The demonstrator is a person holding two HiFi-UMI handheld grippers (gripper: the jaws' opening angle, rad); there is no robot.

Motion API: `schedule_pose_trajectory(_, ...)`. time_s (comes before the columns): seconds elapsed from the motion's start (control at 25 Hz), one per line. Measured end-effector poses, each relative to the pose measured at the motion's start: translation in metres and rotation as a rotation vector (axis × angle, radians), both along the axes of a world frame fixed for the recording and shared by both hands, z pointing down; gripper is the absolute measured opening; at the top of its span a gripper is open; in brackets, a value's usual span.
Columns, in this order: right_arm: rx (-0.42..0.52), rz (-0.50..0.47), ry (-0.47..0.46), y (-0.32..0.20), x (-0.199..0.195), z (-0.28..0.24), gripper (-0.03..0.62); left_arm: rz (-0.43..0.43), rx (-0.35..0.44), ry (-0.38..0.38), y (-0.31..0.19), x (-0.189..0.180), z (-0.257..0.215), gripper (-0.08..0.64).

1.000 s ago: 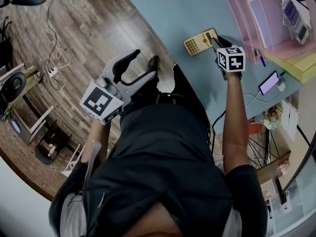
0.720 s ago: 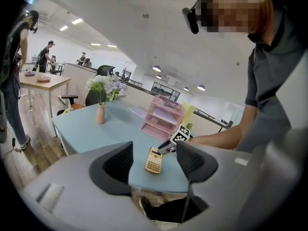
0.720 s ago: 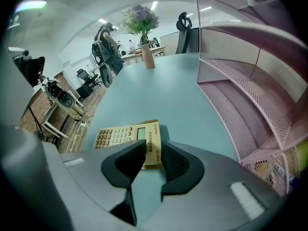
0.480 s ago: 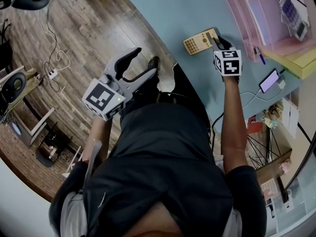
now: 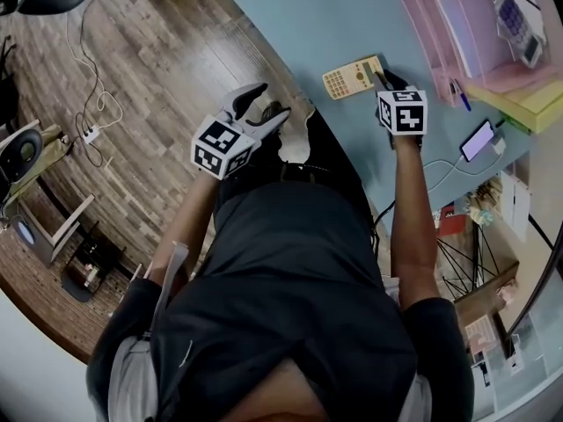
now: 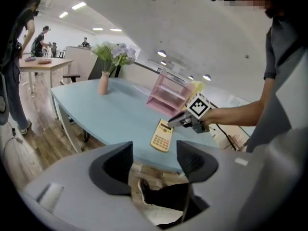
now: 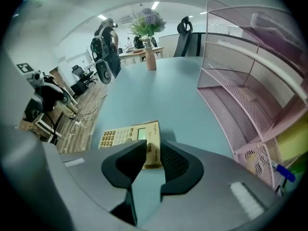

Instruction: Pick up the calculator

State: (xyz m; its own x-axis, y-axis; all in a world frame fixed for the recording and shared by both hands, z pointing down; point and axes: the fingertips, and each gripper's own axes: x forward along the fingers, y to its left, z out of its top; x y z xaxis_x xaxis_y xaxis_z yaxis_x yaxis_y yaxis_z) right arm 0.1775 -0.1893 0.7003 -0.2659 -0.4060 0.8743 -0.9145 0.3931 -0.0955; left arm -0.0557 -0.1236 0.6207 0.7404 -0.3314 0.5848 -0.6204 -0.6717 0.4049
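The tan calculator (image 5: 350, 77) is near the front edge of the light blue table (image 5: 299, 16). My right gripper (image 5: 383, 79) is shut on its display end; in the right gripper view the jaws pinch that end of the calculator (image 7: 126, 134). From the left gripper view the calculator (image 6: 162, 135) hangs tilted from the right gripper (image 6: 179, 122), just above the tabletop. My left gripper (image 5: 260, 105) is open and empty, off the table's edge over the person's legs and the wooden floor. Its fingers (image 6: 115, 163) frame a shoe below.
A pink mesh file tray (image 5: 444, 38) stands at the back right with a second calculator (image 5: 515, 18) in it. Beside it are a yellow pad (image 5: 532, 108), a blue pen (image 5: 459, 97) and a phone (image 5: 479, 145) on a cable. A vase of flowers (image 6: 104, 81) stands far along the table.
My left gripper has dropped lower and moved right, closer to the table's edge, still open. The right gripper with the calculator has barely shifted.
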Motion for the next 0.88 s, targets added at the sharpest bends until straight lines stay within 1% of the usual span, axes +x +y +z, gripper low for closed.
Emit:
schedule_pose_trajectory(0.12,-0.017,0.019,-0.015,0.005,-0.004,0.001,0.092,0.018,-0.073,-0.005,0.01,0.014,0.033,0.315)
schedule_pose_trajectory(0.2,-0.035,0.035,-0.031,0.009,-0.007,0.003,0.092,0.017,-0.117,0.01,0.014,0.026,0.051,0.316)
schedule_pose_trajectory(0.32,-0.057,0.064,-0.057,0.015,-0.01,0.007,0.092,-0.009,-0.195,0.035,0.017,0.042,0.077,0.316)
schedule_pose_trajectory(0.4,-0.067,0.081,-0.067,0.018,-0.011,0.009,0.092,-0.035,-0.232,0.032,0.017,0.049,0.092,0.327)
schedule_pose_trajectory(0.56,-0.087,0.087,-0.101,0.024,-0.023,0.011,0.094,-0.068,-0.267,0.021,0.016,0.053,0.109,0.327)
schedule_pose_trajectory(0.72,-0.116,0.053,-0.146,0.032,-0.039,0.015,0.081,-0.082,-0.285,0.031,0.014,0.054,0.113,0.327)
schedule_pose_trajectory(0.8,-0.124,0.028,-0.161,0.035,-0.046,0.017,0.084,-0.082,-0.296,0.033,0.015,0.055,0.115,0.327)
schedule_pose_trajectory(0.88,-0.121,0.01,-0.16,0.035,-0.049,0.019,0.105,-0.085,-0.313,0.035,0.018,0.057,0.118,0.327)
